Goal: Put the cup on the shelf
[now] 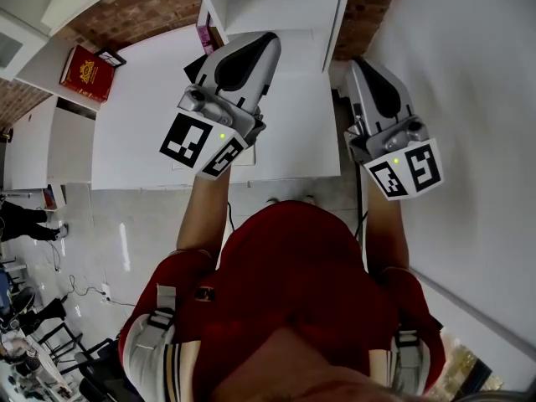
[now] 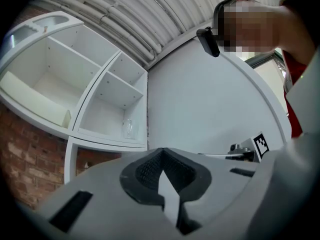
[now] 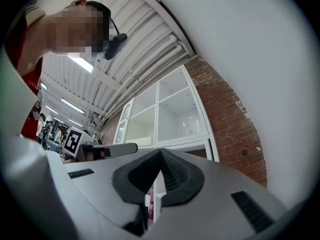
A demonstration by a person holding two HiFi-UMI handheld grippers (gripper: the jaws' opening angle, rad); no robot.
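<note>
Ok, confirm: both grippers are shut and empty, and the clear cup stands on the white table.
Wrong place: the left gripper view shows the clear cup in a shelf compartment. The left gripper and right gripper are shut and empty.

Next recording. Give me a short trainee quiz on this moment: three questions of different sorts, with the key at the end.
1. Where is the clear cup? A: on a table. B: in a compartment of the white shelf. C: on the floor.
2. True or false: the left gripper holds the cup.
3. Fill in: the right gripper has its jaws ____.
Key: 1 B; 2 false; 3 shut, with nothing between them.
</note>
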